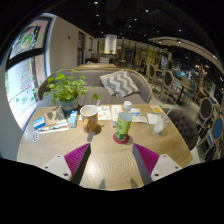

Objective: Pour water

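A pale wooden worktop (100,160) runs ahead to a grey sofa (105,82) (striped cushion). The jaws (110,158) stand open and empty; beyond them sit a green bottle (122,126) and, left of it, a tan cylindrical cup (90,118)

You are not getting any readable text here. The green bottle (122,126) just ahead of the gripper (110,158) is carrying a label, but its lettering is too small to make out. The papers (52,117) lying on the table (100,165) by the potted plant are showing print that is not resolving into words, and the framed picture (28,40) hanging on the wall is offering colours only, no legible sign or number.
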{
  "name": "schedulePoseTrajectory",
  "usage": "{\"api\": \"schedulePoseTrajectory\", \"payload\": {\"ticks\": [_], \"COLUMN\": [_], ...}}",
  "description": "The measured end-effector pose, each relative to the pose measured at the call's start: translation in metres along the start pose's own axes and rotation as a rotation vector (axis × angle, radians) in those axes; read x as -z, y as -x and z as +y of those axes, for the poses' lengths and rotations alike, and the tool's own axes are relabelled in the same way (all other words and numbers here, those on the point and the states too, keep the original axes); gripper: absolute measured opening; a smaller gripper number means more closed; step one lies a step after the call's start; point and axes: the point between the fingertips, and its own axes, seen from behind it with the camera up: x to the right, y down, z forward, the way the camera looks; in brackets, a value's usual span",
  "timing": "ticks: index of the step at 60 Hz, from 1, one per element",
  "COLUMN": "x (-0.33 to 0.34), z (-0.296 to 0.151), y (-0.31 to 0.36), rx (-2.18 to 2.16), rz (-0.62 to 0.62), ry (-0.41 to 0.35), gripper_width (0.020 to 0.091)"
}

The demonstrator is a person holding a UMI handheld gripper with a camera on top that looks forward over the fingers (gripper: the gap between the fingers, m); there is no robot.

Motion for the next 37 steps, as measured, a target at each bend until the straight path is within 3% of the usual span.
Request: {"api": "schedulePoseTrajectory", "payload": {"ticks": [16,37], "x": [0.089,0.118], "z": [0.022,0.032], "y": [0.026,0.020], "rx": [-0.038,-0.033], "rz": [-0.014,-0.001], "ry": [-0.003,-0.015], "gripper_width": [0.0852,0.0851]}}
